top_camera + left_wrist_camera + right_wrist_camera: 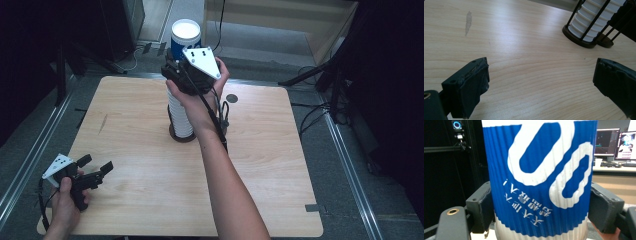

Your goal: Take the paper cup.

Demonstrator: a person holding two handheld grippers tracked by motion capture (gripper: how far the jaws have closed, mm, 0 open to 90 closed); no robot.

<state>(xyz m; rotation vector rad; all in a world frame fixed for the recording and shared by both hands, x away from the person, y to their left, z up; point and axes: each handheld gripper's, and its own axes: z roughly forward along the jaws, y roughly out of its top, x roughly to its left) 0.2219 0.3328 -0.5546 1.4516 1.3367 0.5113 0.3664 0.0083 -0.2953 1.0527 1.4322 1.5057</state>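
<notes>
We see a blue-and-white ribbed paper cup (537,182) held upside down, its white base facing up, with a broad white looping mark and a line of white characters printed inverted on its corrugated wall. In the high view the cup (185,40) sits at about twelve o'clock over the table, above a tall stack of white ribbed cups (180,117) standing in a dark wire-frame holder (181,136) near the table's middle. The right gripper (539,206) clamps the cup, its two black jaws pressed against opposite sides of the wall just above the white rim band. In the high view this right gripper (176,67) is held high by the person's right hand (200,97).

At about eight o'clock on the light wooden table (260,165), the left gripper (97,167) rests low in the left hand (67,200), jaws spread wide with nothing between them. In the left gripper view the holder's round base (579,40) stands at about one o'clock beyond the open jaws.
</notes>
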